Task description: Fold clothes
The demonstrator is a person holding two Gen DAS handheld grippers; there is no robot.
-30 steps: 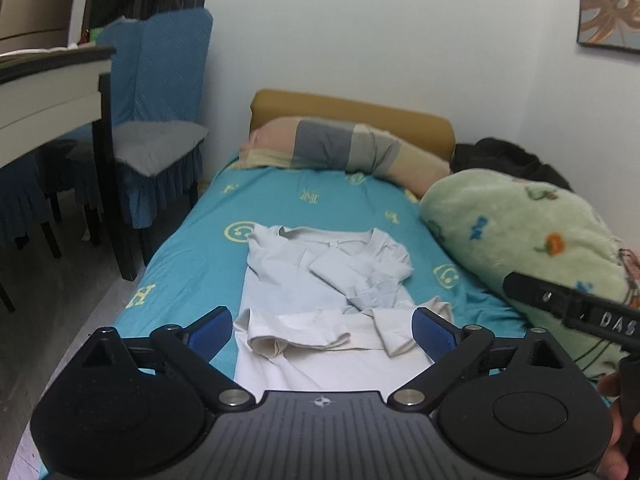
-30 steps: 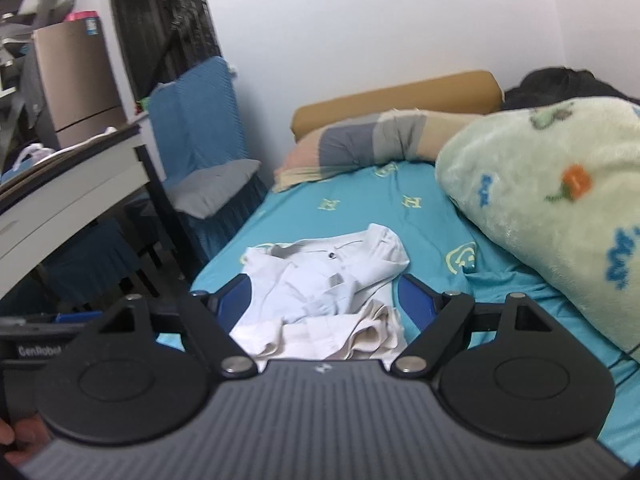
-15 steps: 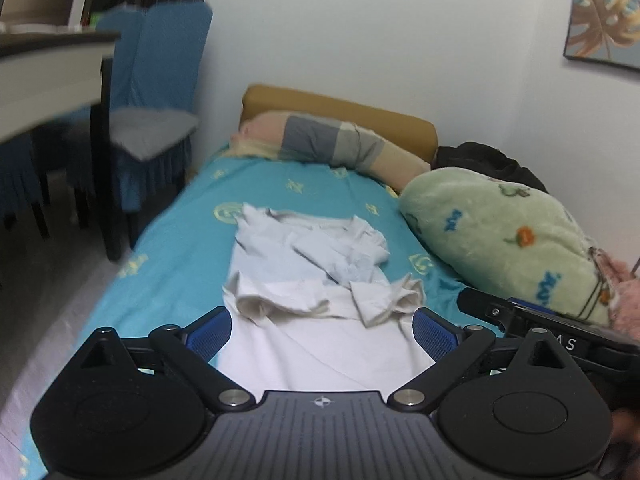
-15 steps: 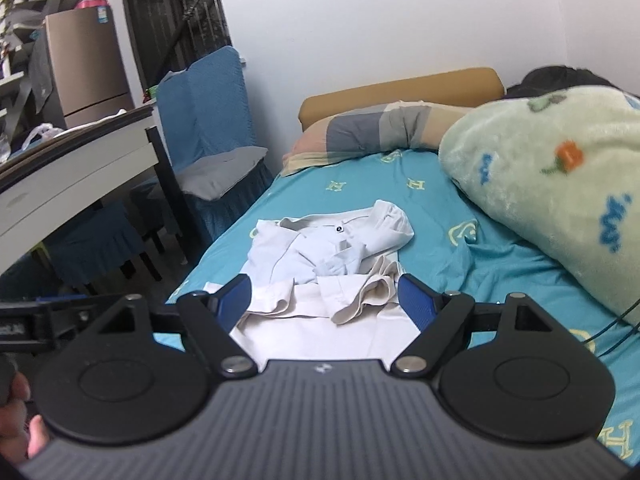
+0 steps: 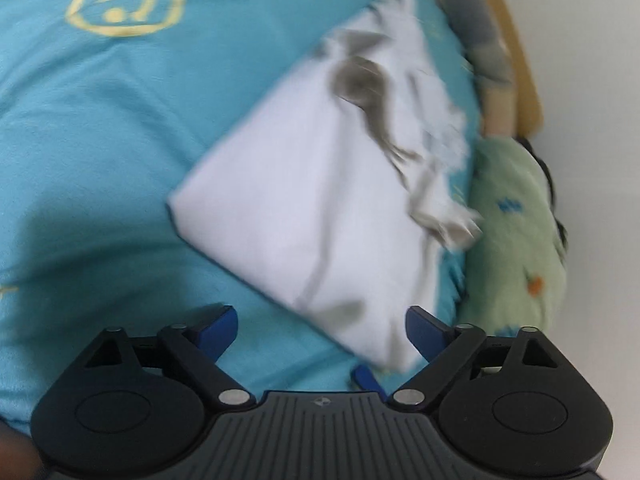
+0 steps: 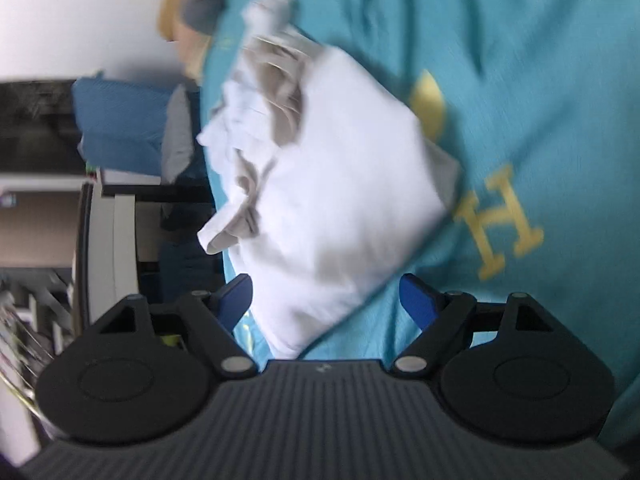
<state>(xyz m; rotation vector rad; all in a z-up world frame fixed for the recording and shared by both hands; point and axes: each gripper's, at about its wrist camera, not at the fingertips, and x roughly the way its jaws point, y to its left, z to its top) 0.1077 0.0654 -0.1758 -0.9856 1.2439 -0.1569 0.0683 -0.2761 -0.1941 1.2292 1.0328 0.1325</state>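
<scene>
White shirt [image 5: 304, 200], partly folded with its sleeves bunched at the far end, lying on the turquoise bedsheet [image 5: 100, 128] beside a green blanket [image 5: 516, 232]. Left gripper [image 5: 320, 326] and right gripper [image 6: 326, 296] both spread wide, each poised over a near corner of the shirt and holding nothing.

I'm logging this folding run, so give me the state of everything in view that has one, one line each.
White shirt: lying on the bed, part folded, top end bunched, held by neither gripper.
Left gripper: jaws open, above the shirt's near corner.
Right gripper: jaws open, over the shirt's near end.
Teal bedsheet: spread over the bed, lightly wrinkled.
Green blanket: heaped beside the shirt.
</scene>
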